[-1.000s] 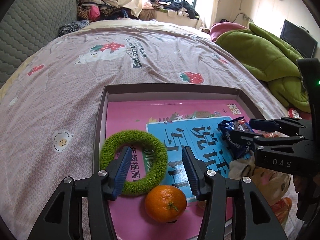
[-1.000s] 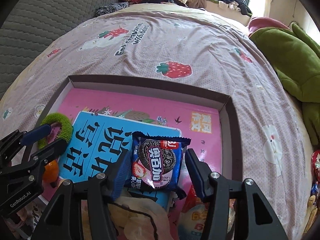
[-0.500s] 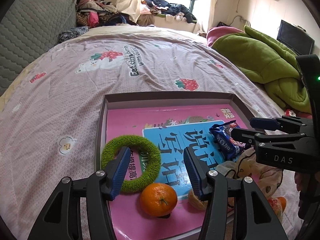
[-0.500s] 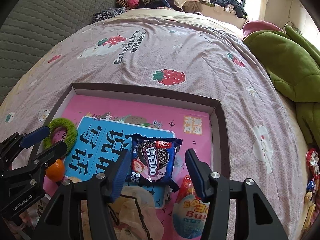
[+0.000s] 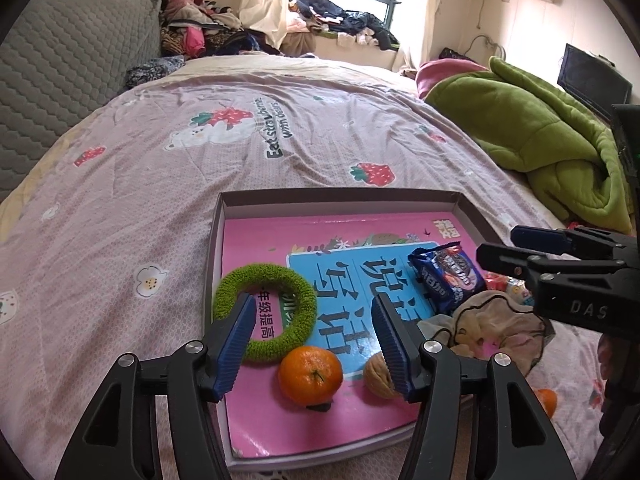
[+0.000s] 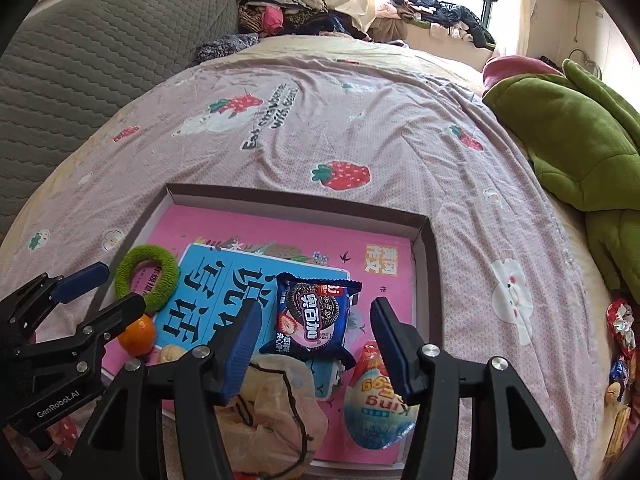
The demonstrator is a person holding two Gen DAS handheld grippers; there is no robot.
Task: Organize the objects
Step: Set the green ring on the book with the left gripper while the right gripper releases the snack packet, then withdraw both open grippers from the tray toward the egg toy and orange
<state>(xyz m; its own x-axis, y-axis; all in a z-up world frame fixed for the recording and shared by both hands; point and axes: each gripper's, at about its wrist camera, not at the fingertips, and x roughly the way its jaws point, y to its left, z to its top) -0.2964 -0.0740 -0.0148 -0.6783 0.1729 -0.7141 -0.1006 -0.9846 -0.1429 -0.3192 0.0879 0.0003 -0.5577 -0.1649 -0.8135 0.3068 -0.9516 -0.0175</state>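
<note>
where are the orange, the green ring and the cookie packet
orange (image 5: 310,374), left wrist view, middle of its peel
green ring (image 5: 266,278), left wrist view, far arc of the fuzzy loop
cookie packet (image 6: 314,316), right wrist view, printed face of the blue wrapper

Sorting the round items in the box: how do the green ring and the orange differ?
The green ring is fuzzy, flat and open in the middle; the orange is smooth, solid and ball-shaped. The ring spreads wider; the orange stands taller. Both lie on the pink book in the box, touching.
</note>
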